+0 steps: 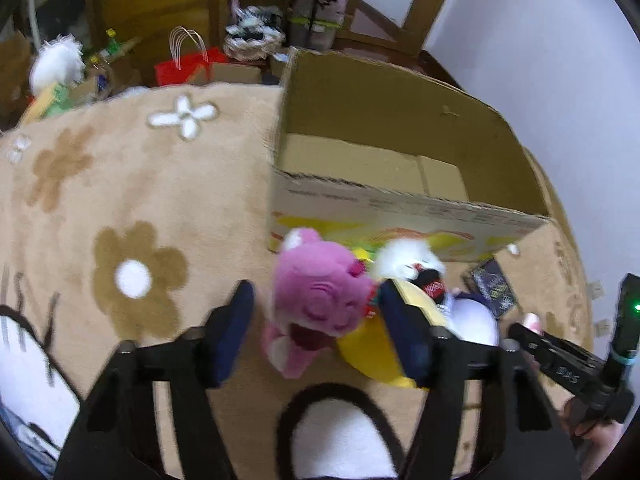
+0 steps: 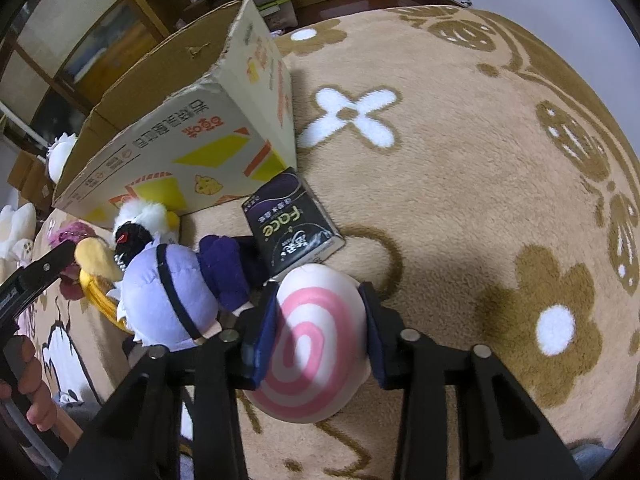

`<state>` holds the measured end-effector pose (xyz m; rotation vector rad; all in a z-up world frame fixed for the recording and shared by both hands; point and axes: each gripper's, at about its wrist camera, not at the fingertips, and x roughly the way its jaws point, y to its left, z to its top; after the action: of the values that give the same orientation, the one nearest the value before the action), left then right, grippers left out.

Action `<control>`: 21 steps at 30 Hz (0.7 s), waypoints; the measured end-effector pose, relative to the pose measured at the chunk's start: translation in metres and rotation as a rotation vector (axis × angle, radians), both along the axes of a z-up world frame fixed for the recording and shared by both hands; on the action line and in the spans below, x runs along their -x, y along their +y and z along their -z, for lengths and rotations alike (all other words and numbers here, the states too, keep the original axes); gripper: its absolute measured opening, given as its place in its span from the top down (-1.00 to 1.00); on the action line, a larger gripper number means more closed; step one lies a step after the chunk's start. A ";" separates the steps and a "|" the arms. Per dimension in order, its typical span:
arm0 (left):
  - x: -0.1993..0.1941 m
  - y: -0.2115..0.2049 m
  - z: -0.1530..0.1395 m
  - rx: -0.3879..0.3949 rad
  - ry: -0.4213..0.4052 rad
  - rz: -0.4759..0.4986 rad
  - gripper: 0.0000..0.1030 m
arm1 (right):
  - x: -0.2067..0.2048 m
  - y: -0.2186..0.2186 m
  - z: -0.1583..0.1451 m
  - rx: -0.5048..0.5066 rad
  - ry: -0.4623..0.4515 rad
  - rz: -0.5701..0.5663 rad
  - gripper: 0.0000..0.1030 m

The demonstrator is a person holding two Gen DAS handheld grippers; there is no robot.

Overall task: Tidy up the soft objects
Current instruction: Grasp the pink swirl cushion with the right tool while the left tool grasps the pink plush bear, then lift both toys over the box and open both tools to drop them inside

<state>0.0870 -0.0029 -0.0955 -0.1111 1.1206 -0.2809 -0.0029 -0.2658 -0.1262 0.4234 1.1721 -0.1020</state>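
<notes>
A pink plush toy (image 1: pixel 316 308) lies on the beige rug between the fingers of my left gripper (image 1: pixel 316 300), which is open around it with gaps on both sides. A yellow plush (image 1: pixel 372 356) and a white-and-purple doll (image 1: pixel 472 320) lie just right of it. My right gripper (image 2: pixel 320 300) is shut on a round cream plush with pink rings (image 2: pixel 316 344). The doll (image 2: pixel 168 300) lies to its left in the right wrist view. An open, empty cardboard box (image 1: pixel 400 204) stands behind the toys, also in the right wrist view (image 2: pixel 168 148).
A dark tissue pack (image 2: pixel 292 220) lies by the box corner. The flowered rug (image 1: pixel 132 200) spreads left. A red bag (image 1: pixel 188 68), white fluffy toy (image 1: pixel 56 64) and clutter line the far floor. A white wall (image 1: pixel 560 80) rises on the right.
</notes>
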 end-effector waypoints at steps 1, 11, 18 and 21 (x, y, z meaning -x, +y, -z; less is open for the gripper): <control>0.000 0.000 0.002 -0.001 0.008 0.000 0.04 | 0.001 0.002 -0.001 0.005 -0.003 -0.008 0.32; 0.013 0.003 -0.013 -0.044 -0.088 -0.044 0.08 | 0.008 0.015 -0.030 0.095 -0.142 -0.035 0.46; 0.036 0.004 -0.047 -0.055 -0.266 -0.048 0.08 | 0.018 0.028 -0.068 0.176 -0.337 -0.056 0.47; 0.044 0.007 -0.060 -0.046 -0.339 -0.054 0.08 | 0.020 0.028 -0.081 0.196 -0.403 -0.054 0.47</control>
<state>0.0428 0.0039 -0.0351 -0.0503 0.7855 -0.2162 -0.0233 -0.2373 -0.0452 0.2244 0.7671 -0.0789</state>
